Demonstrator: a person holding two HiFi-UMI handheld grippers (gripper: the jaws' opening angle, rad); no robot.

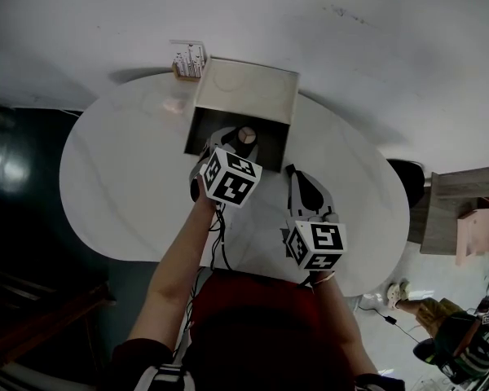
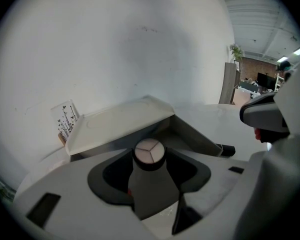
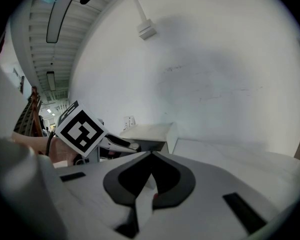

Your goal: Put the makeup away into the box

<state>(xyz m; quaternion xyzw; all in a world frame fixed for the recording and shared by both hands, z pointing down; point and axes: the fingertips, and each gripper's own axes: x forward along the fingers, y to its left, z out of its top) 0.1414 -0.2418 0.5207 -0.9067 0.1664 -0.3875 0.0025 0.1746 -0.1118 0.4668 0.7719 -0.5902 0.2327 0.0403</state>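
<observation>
Left gripper view: left gripper (image 2: 150,176) clamps a capped makeup bottle (image 2: 149,152), apparently above the open box (image 2: 120,122); right gripper's (image 3: 148,176) 2 jaws meet empty.

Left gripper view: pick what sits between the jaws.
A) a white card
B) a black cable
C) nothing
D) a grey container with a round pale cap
D: the left gripper's jaws are shut on the grey container, held in front of the open box.

Open box (image 1: 246,92) on white table (image 1: 122,186)
</observation>
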